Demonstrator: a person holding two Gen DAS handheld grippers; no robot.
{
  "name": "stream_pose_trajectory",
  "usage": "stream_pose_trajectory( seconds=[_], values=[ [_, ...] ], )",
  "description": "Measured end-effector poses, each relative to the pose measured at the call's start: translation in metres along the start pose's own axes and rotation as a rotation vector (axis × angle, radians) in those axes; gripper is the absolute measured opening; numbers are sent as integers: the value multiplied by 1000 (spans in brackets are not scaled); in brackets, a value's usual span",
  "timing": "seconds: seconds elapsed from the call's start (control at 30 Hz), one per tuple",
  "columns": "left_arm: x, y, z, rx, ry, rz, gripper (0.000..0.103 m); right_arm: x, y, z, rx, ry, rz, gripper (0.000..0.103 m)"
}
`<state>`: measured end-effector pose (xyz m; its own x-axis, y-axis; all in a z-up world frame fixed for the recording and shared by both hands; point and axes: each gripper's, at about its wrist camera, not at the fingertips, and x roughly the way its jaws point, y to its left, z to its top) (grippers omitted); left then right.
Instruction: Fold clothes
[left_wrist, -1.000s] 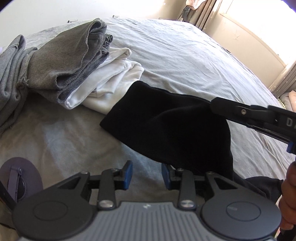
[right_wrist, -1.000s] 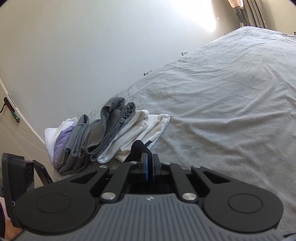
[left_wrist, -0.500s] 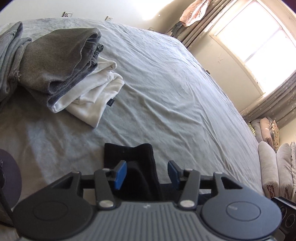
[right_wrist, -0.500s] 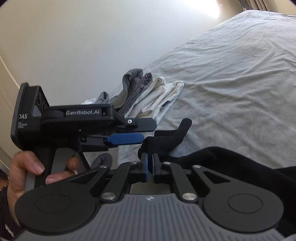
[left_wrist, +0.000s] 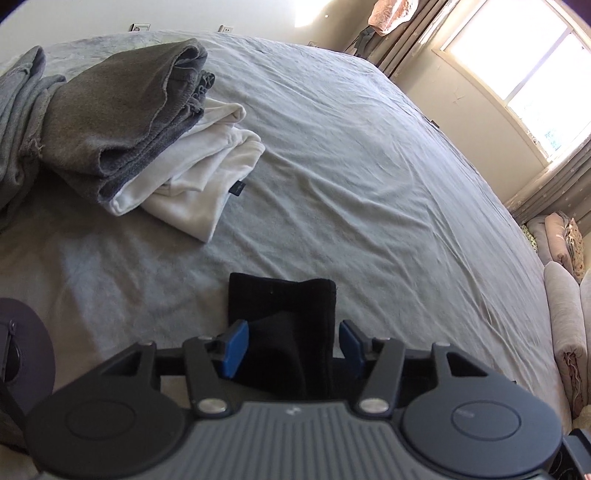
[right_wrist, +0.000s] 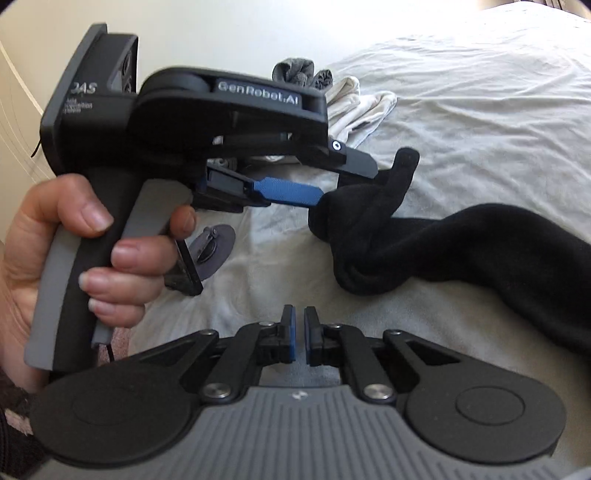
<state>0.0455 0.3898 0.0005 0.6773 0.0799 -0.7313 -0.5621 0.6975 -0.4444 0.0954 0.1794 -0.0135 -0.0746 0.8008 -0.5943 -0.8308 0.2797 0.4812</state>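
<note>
A black garment (right_wrist: 461, 251) lies bunched and stretched across the grey bed sheet (left_wrist: 351, 166). One end of the black garment (left_wrist: 284, 314) sits between the blue pads of my left gripper (left_wrist: 293, 343), which is open and not clamped on it. In the right wrist view, a hand holds the left gripper (right_wrist: 347, 184), whose lower blue finger (right_wrist: 288, 192) touches the cloth's end. My right gripper (right_wrist: 300, 330) hovers just short of the garment, its pads almost together with nothing between them.
A pile of folded clothes lies at the left, with a grey garment (left_wrist: 122, 110) on a white one (left_wrist: 199, 177). A dark round object (left_wrist: 22, 354) rests on the bed near the left gripper. Pillows (left_wrist: 565, 306) and a window (left_wrist: 524, 66) are at the right.
The black garment has left the right gripper's pads, and that gripper has pulled back from it. The left gripper swung over the garment's end and now straddles it.
</note>
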Motion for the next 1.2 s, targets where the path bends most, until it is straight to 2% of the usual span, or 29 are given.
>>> stream_pose_trajectory(
  seconds=[0.13, 0.2, 0.27, 0.33, 0.4, 0.53, 0.57, 0.6, 0.63, 0.8, 0.83, 0.87, 0.9, 0.97, 1.03, 1.1, 1.2],
  values=[
    [-5, -1, 2, -24, -26, -21, 55, -21, -11, 18, 18, -96, -47, 14],
    [-5, -1, 2, -21, -19, -29, 55, -22, -18, 24, 42, -116, -78, 17],
    [-2, -2, 2, -26, -8, -43, 55, -17, -22, 28, 62, -124, -93, 24],
    [0, -1, 1, -31, -2, -43, 55, -7, -24, 29, 71, -124, -102, 38],
    [2, 0, 1, -36, 4, -42, 55, 4, -24, 28, 73, -124, -123, 38],
    [4, 2, 1, -44, 15, -50, 56, 20, -23, 27, 64, -167, -192, 38],
    [5, 2, 1, -45, 19, -48, 56, 20, -20, 26, 50, -171, -172, 35],
    [6, 2, 1, -46, 23, -48, 56, 19, -17, 26, 36, -174, -152, 19],
    [7, 2, 1, -47, 27, -48, 57, 19, -14, 25, 22, -178, -132, 13],
    [6, -2, -1, -29, 25, -26, 58, 16, 1, 22, -49, -195, -30, 12],
    [6, -3, -2, -24, 18, -5, 50, 16, 4, 22, -63, -197, -11, 12],
    [6, -4, -3, -9, 12, 31, 16, 15, 7, 20, -80, -186, 1, 12],
    [7, -2, -4, -4, 12, 58, 4, 15, 10, 19, -95, -174, 7, 12],
    [9, 0, -5, 7, 13, 112, 4, 12, 13, 17, -121, -147, 8, 13],
    [5, 1, -3, -2, -18, 86, 4, 4, 12, 16, -123, -130, 0, 16],
    [-5, -1, -1, -4, -66, 41, 4, -9, 7, 17, -118, -153, -18, 20],
    [-16, -4, 1, 6, -128, -23, 4, -21, -5, 26, -113, -203, -91, 35]
  ],
)
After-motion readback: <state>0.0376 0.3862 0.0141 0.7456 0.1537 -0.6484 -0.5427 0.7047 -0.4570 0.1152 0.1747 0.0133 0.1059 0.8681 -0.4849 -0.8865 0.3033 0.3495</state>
